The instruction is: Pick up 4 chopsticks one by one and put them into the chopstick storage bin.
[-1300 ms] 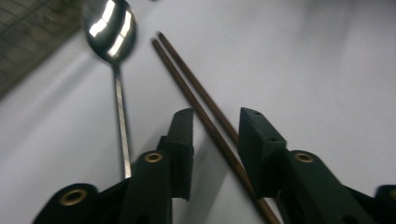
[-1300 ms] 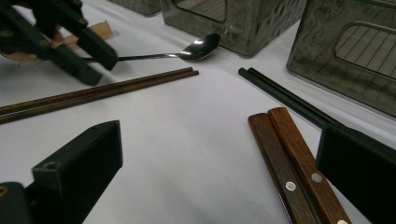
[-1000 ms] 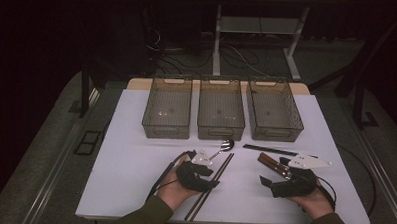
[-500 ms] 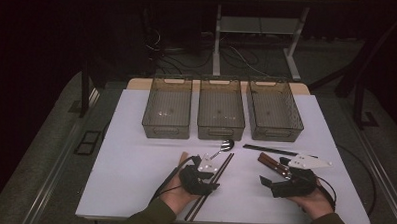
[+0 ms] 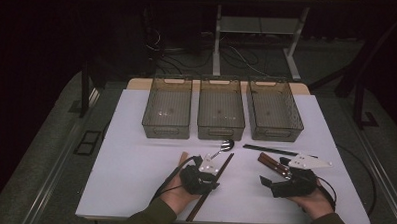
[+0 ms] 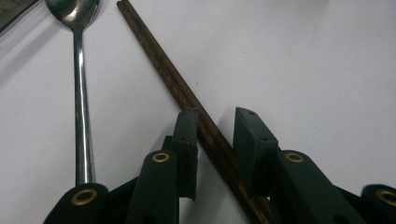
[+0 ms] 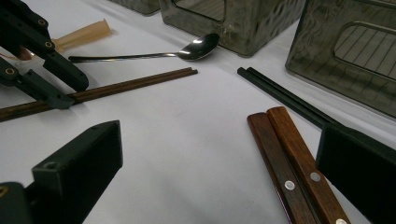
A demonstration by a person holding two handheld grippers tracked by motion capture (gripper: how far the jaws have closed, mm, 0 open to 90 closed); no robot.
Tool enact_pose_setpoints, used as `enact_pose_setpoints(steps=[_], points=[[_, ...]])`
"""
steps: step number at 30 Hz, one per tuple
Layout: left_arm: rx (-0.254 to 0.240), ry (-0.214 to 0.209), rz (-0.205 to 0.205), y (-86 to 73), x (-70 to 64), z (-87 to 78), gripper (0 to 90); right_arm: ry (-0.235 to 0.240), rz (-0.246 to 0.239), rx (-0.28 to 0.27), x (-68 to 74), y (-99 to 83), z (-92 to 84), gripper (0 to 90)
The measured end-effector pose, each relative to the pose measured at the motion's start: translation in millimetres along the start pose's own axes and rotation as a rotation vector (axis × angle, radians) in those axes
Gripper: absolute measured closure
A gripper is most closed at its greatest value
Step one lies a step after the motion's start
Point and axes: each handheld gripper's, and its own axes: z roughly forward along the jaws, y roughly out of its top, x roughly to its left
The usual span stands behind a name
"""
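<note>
The left gripper (image 6: 212,140) is set down low over the pair of dark brown wooden chopsticks (image 6: 187,95), which are seen running on a slant right between its two black jaws. The jaws have just been closing in on them. The sticks are pretty much touched by the one pad, but a small gap is left at the other, so no proper squeeze can be seen; the chopsticks are straddled rather than gripped, and they are lying flat on the white table top (image 6: 327,60). Just outside the jaws, beside the chopsticks, a long-handled shiny metal spoon (image 6: 80,93) is laid, its bowl pointed away from the fingertips.

The right gripper (image 7: 219,158) is parked with its jaws spread wide, and nothing is clamped. Between its fingers, close to the far-side one, two reddish-brown wooden handles with metal rivets (image 7: 292,163) are found side by side. Just past that finger a pair of thin black chopsticks (image 7: 285,95) is laid. Further ahead of both grippers, three smoky see-through plastic bins (image 5: 221,109) are lined up in a row.
</note>
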Motion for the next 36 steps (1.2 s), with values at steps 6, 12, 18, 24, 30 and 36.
enact_pose_setpoints(steps=[6,12,18,24,30,36], points=[[0.009,0.008,-0.002,-0.9,4.1,-2.0,71.9,0.001,0.003,-0.001,-0.2,0.0,-0.2,0.5],[0.015,0.026,-0.008,-3.9,13.1,-5.7,74.9,0.001,0.002,-0.001,-0.3,0.1,-0.3,0.5],[0.006,0.035,-0.056,-7.6,21.6,-7.8,76.6,0.002,0.000,0.000,-0.2,0.1,-0.1,0.5],[-0.024,0.023,-0.083,-10.2,25.2,-12.2,72.1,0.002,0.003,0.000,-0.1,0.1,-0.3,0.5],[-0.085,0.005,-0.107,-16.9,29.3,-30.8,72.4,0.001,0.001,0.001,-0.7,0.0,-0.2,0.5],[-0.124,-0.014,-0.182,-36.2,29.5,-49.2,75.3,-0.001,0.000,0.002,0.0,-0.1,0.1,0.5]])
